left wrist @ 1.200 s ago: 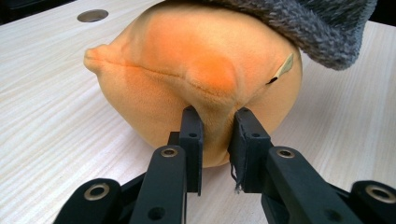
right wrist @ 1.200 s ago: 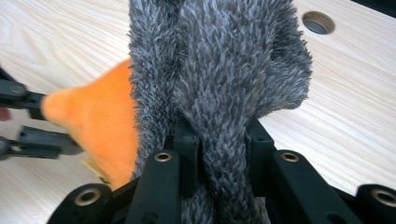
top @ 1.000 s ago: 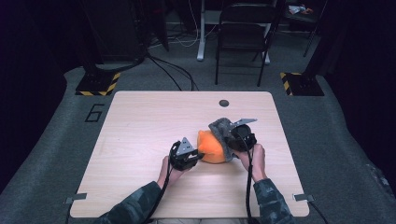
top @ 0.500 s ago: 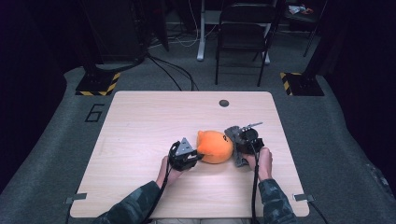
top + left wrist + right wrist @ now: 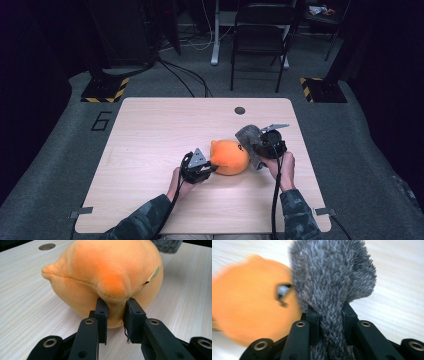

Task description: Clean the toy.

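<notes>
An orange plush toy (image 5: 229, 157) lies on the wooden table (image 5: 150, 135) between my two hands. My left gripper (image 5: 209, 167) is shut on a pinched fold of the orange plush (image 5: 110, 277), its pads (image 5: 102, 315) pressing the fabric from both sides. A grey furry piece (image 5: 247, 135) is held at the right end of the plush. My right gripper (image 5: 256, 150) is shut on that grey furry piece (image 5: 332, 285), which rises between its fingers (image 5: 312, 320). The orange plush (image 5: 249, 297) lies blurred at the left of the right gripper view.
A round cable hole (image 5: 240, 110) sits near the table's far edge. A black chair (image 5: 260, 35) stands beyond the table, with yellow-black striped floor plates (image 5: 105, 90) at both sides. The number 6 (image 5: 101, 121) is marked on the floor at the left.
The grey furry piece, held by my right gripper, has come off the top of the orange plush and moved to its right side. The plush now shows fully. My left gripper has stayed put.
</notes>
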`<state>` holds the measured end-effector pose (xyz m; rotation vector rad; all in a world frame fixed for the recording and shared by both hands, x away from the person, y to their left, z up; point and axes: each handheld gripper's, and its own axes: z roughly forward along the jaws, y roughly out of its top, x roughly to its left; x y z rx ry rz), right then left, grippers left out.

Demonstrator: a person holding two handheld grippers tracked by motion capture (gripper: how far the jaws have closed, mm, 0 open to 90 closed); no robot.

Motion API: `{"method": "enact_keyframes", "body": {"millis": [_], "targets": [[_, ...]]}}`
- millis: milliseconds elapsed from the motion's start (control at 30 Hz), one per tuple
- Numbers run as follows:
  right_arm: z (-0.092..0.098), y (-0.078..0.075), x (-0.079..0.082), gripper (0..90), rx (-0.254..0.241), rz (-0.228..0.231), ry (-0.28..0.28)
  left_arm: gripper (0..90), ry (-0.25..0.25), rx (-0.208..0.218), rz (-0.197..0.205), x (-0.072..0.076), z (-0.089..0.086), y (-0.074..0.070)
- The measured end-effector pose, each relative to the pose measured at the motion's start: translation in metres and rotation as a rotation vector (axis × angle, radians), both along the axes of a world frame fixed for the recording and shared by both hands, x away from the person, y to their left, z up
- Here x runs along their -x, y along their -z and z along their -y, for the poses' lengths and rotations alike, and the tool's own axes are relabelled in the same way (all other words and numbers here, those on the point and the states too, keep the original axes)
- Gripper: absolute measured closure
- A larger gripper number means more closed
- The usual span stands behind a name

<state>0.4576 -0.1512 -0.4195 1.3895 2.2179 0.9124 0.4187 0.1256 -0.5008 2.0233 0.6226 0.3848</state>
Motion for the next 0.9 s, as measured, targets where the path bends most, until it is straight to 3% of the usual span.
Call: {"method": "enact_keyframes", "body": {"millis": [67, 100, 233, 467, 667, 900], "targets": [[-0.003, -0.005, 0.003, 73.7, -0.009, 0.016, -0.009, 74.1, 0.002, -0.003, 0.012, 0.001, 0.001, 0.0], [-0.009, -0.014, 0.007, 73.7, -0.04, 0.032, -0.031, 74.1, 0.005, -0.007, 0.016, 0.001, 0.002, 0.0], [-0.031, -0.022, 0.014, 73.7, -0.057, 0.053, -0.117, 74.1, 0.0, -0.005, 0.02, 0.003, 0.003, -0.001], [-0.071, -0.024, 0.029, 73.4, -0.022, 0.075, -0.23, 74.2, 0.01, 0.005, 0.039, 0.006, 0.01, -0.003], [-0.078, -0.007, 0.025, 73.1, 0.052, 0.063, -0.218, 74.3, 0.015, -0.02, 0.038, 0.006, 0.01, -0.001], [-0.065, -0.004, 0.019, 72.9, 0.042, 0.033, -0.183, 74.4, 0.019, -0.008, 0.023, 0.004, 0.007, 0.001]]}}
